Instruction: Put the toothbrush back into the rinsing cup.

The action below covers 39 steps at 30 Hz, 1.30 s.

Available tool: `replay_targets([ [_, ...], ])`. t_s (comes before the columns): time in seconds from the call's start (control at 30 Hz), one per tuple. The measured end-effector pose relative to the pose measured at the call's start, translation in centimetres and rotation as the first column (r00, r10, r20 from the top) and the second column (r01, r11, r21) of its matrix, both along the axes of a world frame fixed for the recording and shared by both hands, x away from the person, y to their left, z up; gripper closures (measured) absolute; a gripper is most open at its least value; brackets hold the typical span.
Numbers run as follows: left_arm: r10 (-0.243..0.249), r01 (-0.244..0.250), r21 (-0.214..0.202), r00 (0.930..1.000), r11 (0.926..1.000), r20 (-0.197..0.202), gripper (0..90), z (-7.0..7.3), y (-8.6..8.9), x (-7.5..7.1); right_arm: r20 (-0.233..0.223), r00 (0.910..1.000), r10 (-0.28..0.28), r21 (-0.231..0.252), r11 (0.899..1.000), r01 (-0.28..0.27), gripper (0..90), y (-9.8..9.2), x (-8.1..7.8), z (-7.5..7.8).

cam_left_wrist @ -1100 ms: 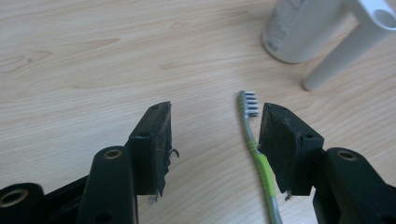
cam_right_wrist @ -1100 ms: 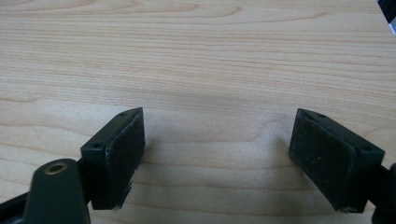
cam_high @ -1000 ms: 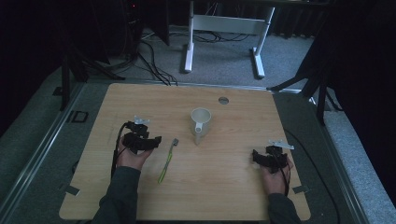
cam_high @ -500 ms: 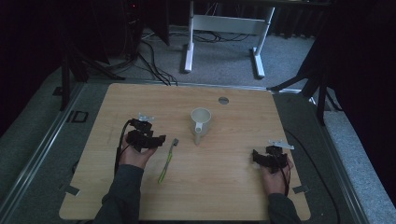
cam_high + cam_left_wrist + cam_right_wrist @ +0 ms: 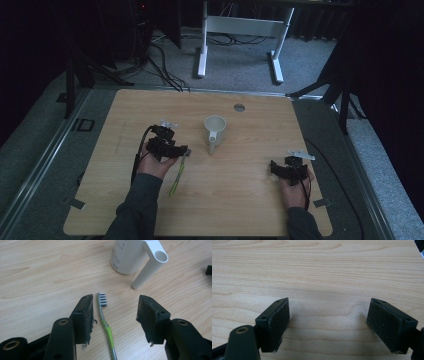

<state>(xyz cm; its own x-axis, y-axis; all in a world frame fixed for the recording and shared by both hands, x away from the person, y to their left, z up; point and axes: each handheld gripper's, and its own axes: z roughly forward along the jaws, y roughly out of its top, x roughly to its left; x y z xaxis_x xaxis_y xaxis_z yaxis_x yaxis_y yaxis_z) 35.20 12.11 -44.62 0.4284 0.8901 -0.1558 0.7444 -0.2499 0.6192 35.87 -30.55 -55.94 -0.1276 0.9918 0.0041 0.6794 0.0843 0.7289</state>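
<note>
While the toothbrush [image 5: 107, 326] lies flat on the wooden surface [image 5: 240, 200], just left of the white cup [image 5: 215, 131], nothing is gripped yet: the left hand-held gripper [image 5: 113, 315] hovers over it, its jaws apart but having just been narrowing, with the neck between them and untouched. Judging from this, grasping and lifting remain. Its long axis runs bristle-end toward the cup, green handle toward the person; the right hand-held gripper [image 5: 328, 325] rests well apart, jaws spread on nothing.

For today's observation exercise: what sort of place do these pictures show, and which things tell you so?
Probably a lab or recording workspace, not a home: a bare wooden table on grey carpet, loose cables across the floor behind, and a white desk frame against dark curtains.
</note>
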Motion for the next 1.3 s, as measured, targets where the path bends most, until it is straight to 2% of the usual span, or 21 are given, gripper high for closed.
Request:
replay_targets([
  [0.27, -0.002, 0.004, 0.032, 0.9989, 0.9995, -0.047, 49.9, -0.2, -0.7, 0.3, 0.0, 1.0, 0.002, -0.002, 1.0, -0.002, 17.9, 0.0, 0.0, 0.0],
  [0.53, -0.013, 0.022, 0.093, 0.9946, 0.9954, -0.103, 49.5, -0.1, -1.5, 0.7, 0.001, 1.0, 0.003, 0.001, 1.0, -0.003, 18.0, 0.0, 0.0, 0.0],
  [0.6, -0.02, 0.032, 0.1, 0.9917, 0.9944, -0.127, 49.5, -0.1, -1.7, 0.9, 0.0, 1.0, 0.003, 0.001, 1.0, -0.003, 18.0, 0.0, 0.0, 0.0],
  [0.8, -0.042, 0.067, 0.114, 0.9771, 0.9913, -0.209, 51.0, -0.4, -2.0, 1.5, 0.0, 1.0, 0.004, 0.001, 1.0, -0.004, 18.0, 0.0, 0.0, 0.0],
  [1.0, -0.032, 0.067, 0.13, 0.9672, 0.9893, -0.252, 49.1, -0.8, -1.9, 1.9, -0.001, 1.0, 0.003, 0.002, 1.0, -0.003, 17.9, 0.0, 0.0, 0.0],
  [1.27, -0.025, 0.084, 0.174, 0.9486, 0.9812, -0.315, 49.7, -1.8, -2.2, 2.6, -0.001, 1.0, 0.003, 0.004, 1.0, -0.003, 18.0, -0.1, 0.0, 0.0],
  [1.3, -0.025, 0.084, 0.174, 0.9486, 0.9812, -0.315, 49.8, -1.8, -2.2, 2.6, -0.001, 1.0, 0.003, 0.004, 1.0, -0.003, 18.0, -0.1, 0.0, 0.0],
])
